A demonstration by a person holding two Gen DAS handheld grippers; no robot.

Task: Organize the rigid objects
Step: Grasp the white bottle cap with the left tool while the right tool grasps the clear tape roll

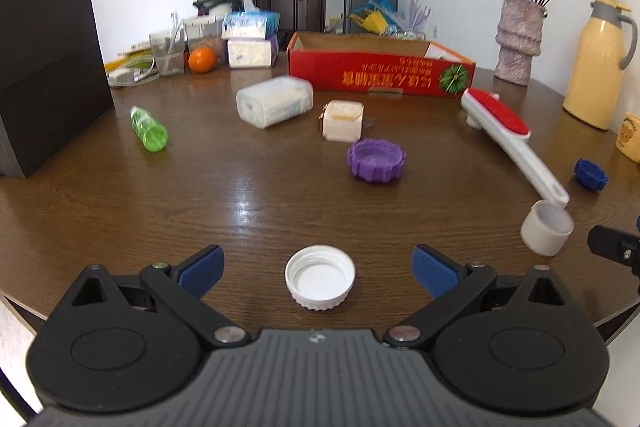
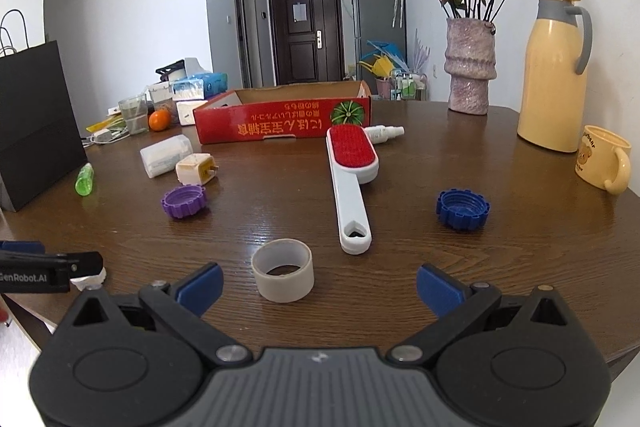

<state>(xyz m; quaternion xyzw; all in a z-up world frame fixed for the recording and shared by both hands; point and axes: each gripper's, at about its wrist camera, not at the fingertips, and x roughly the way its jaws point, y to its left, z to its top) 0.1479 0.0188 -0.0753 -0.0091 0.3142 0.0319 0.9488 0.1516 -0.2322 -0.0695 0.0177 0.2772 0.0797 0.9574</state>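
Observation:
My left gripper (image 1: 318,273) is open, its blue fingers on either side of a white screw cap (image 1: 320,277) lying open side up on the wooden table (image 1: 240,195). My right gripper (image 2: 318,281) is open too, with a translucent white ring cap (image 2: 283,275) between and just ahead of its fingers. Farther out lie a purple ribbed cap (image 1: 376,160), a blue ribbed cap (image 2: 463,209), a red-and-white lint brush (image 2: 352,179), a white charger plug (image 1: 342,120), a green bottle (image 1: 149,130), a clear plastic box (image 1: 274,101) and a small spray bottle (image 2: 384,133). A red cardboard box (image 1: 380,67) stands open at the back.
A black paper bag (image 1: 44,67) stands at the left. A vase of flowers (image 2: 470,65), a yellow thermos (image 2: 554,71) and a yellow mug (image 2: 602,159) stand at the right. Tissue packs (image 1: 252,43), an orange (image 1: 202,59) and glasses crowd the far left.

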